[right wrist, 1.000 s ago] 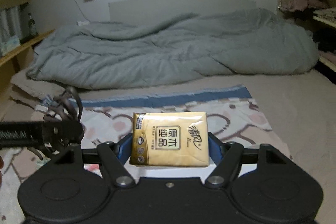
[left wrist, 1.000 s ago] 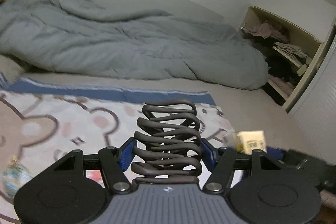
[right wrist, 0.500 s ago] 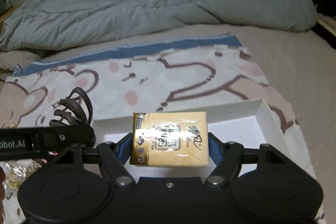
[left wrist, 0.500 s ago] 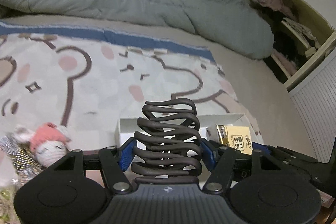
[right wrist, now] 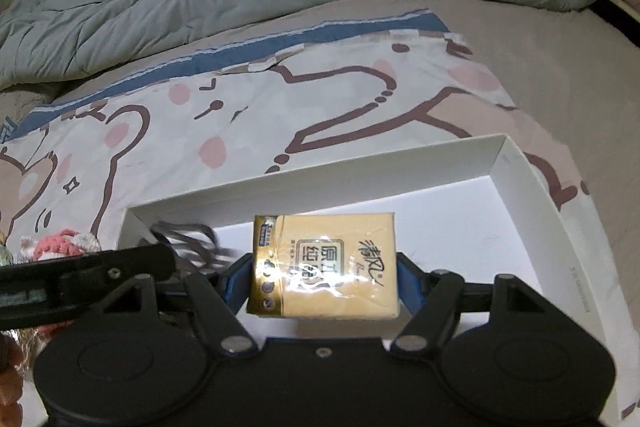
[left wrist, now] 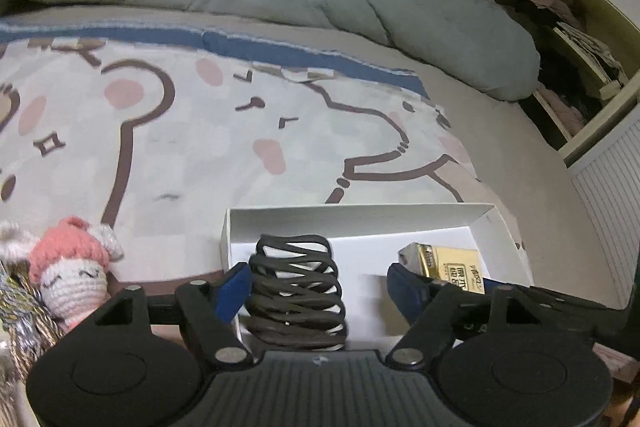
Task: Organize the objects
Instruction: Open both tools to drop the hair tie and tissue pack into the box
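- My left gripper (left wrist: 316, 287): fingers spreading, letting go of the dark coiled hair clip (left wrist: 296, 293), sitting inside the white box (left wrist: 360, 217).
- My right gripper (right wrist: 324, 283): fingers pinching the gold tissue pack (right wrist: 325, 265), hovering over the same box (right wrist: 520, 179).

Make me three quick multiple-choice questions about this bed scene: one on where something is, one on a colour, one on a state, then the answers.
1. The dark coiled hair tie sits:
A. on the duvet
B. over the white box
C. on the shelf

2. The tissue pack is:
A. gold
B. green
C. red

3. The right gripper is:
A. open and empty
B. out of view
C. shut on the tissue pack

Answers: 1 B, box walls frame the coil. 2 A, its wrapper is golden yellow. 3 C, blue pads press both its sides.
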A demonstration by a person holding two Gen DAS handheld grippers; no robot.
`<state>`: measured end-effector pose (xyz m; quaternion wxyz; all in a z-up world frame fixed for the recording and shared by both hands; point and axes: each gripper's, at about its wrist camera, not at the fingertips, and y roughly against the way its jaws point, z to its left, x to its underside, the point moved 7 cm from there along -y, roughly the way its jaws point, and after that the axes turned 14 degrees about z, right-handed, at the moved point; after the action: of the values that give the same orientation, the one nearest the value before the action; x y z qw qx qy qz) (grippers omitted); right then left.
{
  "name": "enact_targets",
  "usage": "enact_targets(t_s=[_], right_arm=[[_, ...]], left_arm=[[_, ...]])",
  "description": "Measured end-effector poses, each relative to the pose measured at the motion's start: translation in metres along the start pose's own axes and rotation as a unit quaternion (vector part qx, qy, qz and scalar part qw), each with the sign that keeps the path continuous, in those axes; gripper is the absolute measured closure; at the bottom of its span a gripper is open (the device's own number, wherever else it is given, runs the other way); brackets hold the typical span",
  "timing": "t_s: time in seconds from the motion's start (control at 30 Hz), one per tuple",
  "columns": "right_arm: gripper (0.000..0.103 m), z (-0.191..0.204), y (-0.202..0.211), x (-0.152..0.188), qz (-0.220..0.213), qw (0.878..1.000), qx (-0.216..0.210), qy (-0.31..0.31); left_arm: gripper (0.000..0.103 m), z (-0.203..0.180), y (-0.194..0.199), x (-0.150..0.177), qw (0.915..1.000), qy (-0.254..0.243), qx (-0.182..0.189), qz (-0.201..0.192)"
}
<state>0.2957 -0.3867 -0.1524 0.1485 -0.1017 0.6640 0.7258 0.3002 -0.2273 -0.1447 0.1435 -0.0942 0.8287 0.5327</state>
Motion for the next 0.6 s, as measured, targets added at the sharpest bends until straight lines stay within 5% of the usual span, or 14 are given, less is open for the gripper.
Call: enact_targets(t_s=[0.6], right_arm=[[0.02,0.003,0.003,0.005,0.006,1.0,-0.018,-0.015]], left_arm=[[0.028,0.012,0.021,0.008,0.9991,-0.026,-0.033,0.002]])
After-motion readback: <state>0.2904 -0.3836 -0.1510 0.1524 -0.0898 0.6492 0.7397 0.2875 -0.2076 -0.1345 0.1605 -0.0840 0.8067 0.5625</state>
